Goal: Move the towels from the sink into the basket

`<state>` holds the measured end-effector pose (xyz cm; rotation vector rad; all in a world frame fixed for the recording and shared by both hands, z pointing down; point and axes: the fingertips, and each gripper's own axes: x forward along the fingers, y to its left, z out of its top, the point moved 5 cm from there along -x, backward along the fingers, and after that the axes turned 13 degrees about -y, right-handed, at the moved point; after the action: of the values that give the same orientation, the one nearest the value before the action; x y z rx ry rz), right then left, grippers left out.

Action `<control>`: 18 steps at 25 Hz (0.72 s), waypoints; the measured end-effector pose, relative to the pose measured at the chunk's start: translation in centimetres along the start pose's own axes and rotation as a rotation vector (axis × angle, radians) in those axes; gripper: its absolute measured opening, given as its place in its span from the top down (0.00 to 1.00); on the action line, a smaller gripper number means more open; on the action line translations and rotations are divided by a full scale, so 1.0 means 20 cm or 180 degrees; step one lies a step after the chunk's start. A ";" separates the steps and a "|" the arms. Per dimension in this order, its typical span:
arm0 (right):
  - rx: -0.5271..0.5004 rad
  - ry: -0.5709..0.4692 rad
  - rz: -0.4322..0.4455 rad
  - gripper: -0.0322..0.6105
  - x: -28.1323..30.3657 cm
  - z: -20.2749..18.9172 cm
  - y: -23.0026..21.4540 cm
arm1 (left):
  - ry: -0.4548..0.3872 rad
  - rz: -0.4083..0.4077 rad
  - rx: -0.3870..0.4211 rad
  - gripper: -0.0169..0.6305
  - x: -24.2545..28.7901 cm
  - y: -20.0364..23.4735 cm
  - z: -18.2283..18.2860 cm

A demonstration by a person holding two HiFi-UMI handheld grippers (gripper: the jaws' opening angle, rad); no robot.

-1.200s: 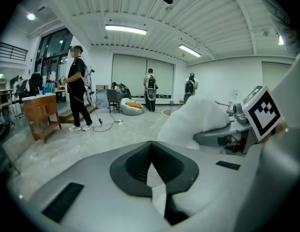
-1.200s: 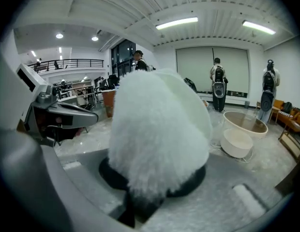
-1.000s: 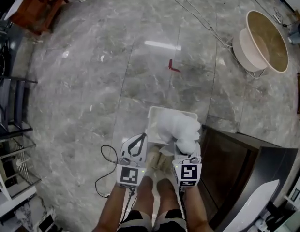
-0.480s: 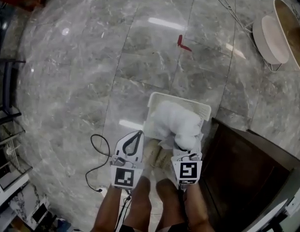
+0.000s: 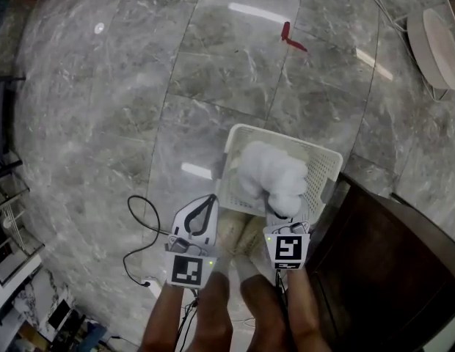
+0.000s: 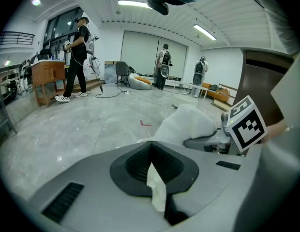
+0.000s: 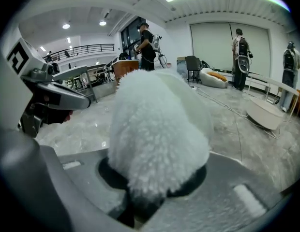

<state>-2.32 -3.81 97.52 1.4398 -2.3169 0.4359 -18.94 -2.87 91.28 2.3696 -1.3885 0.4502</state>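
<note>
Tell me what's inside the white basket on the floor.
A white towel, clamped in the right gripper, blocks most of the view into the basket; only mesh walls show. The bottom underneath is hidden.

L gripper (image 6: 151,149) jaws are sitting shut, pinching a thin white scrap (image 6: 157,190) btwn them. Ahead & to its right, R gripper (image 6: 201,140) is gripping a fluffy white towel (image 6: 186,124) above grey floor (image 6: 67,129). Ppl (image 6: 77,57) are standing far beyond.

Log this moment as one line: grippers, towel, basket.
right gripper shut on fluffy white towel | towel over white plastic basket | left gripper shut on thin white strip
</note>
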 end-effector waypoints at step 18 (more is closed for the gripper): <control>-0.0036 0.0267 0.0170 0.45 0.11 -0.33 0.03 | 0.0138 0.0033 -0.0126 0.96 0.04 0.01 -0.20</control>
<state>-2.80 -2.25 104.23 1.3310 -2.2917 0.4880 -19.14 -1.86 95.16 2.3083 -1.3784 0.4698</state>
